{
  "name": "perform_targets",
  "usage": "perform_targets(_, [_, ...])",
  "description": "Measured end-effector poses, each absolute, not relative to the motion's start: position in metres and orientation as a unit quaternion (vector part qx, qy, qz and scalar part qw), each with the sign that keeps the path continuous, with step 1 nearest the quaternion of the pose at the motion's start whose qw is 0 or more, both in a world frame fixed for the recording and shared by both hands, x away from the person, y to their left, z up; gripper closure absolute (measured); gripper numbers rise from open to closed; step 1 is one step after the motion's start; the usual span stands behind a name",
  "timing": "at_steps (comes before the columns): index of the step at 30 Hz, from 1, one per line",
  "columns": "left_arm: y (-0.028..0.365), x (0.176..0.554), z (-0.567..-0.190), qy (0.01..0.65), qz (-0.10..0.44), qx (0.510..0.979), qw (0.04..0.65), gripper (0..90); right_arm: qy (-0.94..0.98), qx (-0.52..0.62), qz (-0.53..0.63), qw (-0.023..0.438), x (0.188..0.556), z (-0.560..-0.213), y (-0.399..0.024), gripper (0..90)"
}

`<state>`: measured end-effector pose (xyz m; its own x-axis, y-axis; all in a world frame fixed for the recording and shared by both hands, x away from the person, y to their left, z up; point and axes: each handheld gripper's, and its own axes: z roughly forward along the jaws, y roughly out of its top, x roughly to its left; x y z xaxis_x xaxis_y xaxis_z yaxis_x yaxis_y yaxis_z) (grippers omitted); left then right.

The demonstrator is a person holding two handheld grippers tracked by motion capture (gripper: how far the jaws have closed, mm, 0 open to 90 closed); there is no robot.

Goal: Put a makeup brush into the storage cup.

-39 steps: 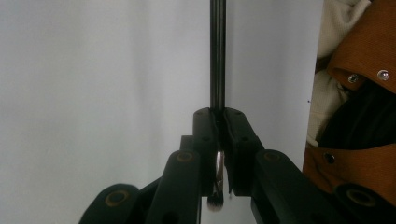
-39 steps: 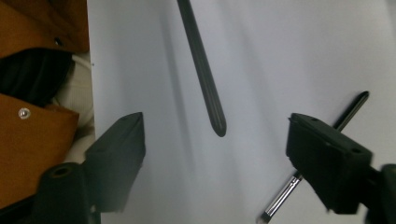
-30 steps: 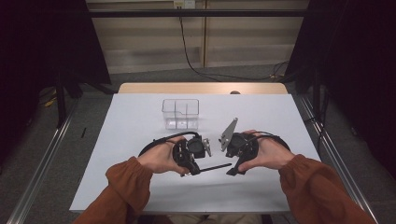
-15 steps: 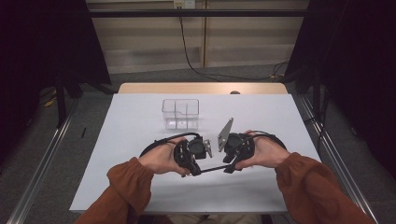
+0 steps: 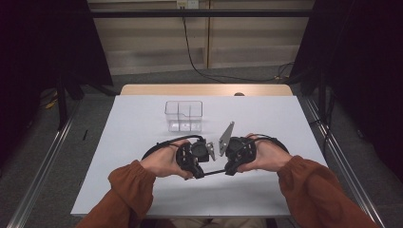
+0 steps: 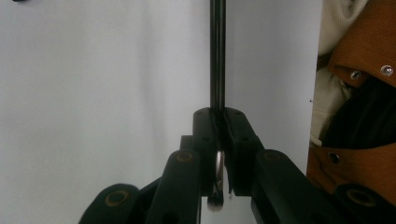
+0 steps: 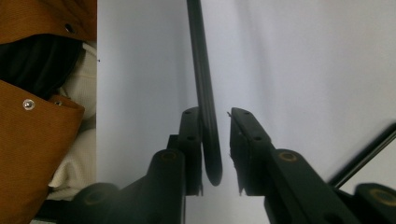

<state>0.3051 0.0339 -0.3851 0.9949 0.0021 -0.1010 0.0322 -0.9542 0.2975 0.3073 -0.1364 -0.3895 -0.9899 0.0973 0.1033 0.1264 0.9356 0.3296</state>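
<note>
The right gripper (image 5: 227, 172) has shifted slightly toward the left gripper (image 5: 200, 175), narrowing the gap between the two hands in the high view. Its jaws have just been closing around the free end of the thin black rod (image 7: 205, 121). In the right gripper view, one pad lies against the rod and a small gap remains at the other.

We see soft, even light falling from above on the flat white table (image 5: 142, 142); the room around it is very dark; shadows under the hands are faint; there is no strong glare; in both gripper views the close black jaws look soft and blurry, and the white top glows bright behind them.
</note>
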Motion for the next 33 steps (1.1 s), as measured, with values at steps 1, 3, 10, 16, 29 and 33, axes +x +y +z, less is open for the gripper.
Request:
perform_targets(1, [0.034, 0.304, -0.386, 0.013, -0.049, 0.987, 0.155, 84.1, -0.983, -0.057, -0.168, 0.046, 0.307, -0.390, -0.136, 78.0])
perform_targets(3, [0.034, 0.304, -0.387, 0.014, -0.050, 0.986, 0.156, 84.1, -0.983, -0.052, -0.167, 0.048, 0.307, -0.390, -0.136, 81.2])
perform_targets(10, [0.035, 0.305, -0.388, 0.000, -0.044, 0.987, 0.157, 83.9, -0.983, -0.038, -0.171, 0.050, 0.306, -0.393, -0.135, 83.6])
perform_targets(16, [0.039, 0.304, -0.389, 0.000, -0.047, 0.985, 0.165, 83.6, -0.982, -0.040, -0.176, 0.052, 0.304, -0.393, -0.136, 84.1])
perform_targets(29, [0.046, 0.308, -0.392, 0.042, -0.062, 0.976, 0.204, 75.5, -0.978, -0.054, -0.190, 0.068, 0.308, -0.393, -0.141, 84.3])
perform_targets(33, [0.050, 0.310, -0.394, 0.058, -0.061, 0.971, 0.225, 67.1, -0.976, -0.062, -0.197, 0.071, 0.308, -0.392, -0.143, 84.3])
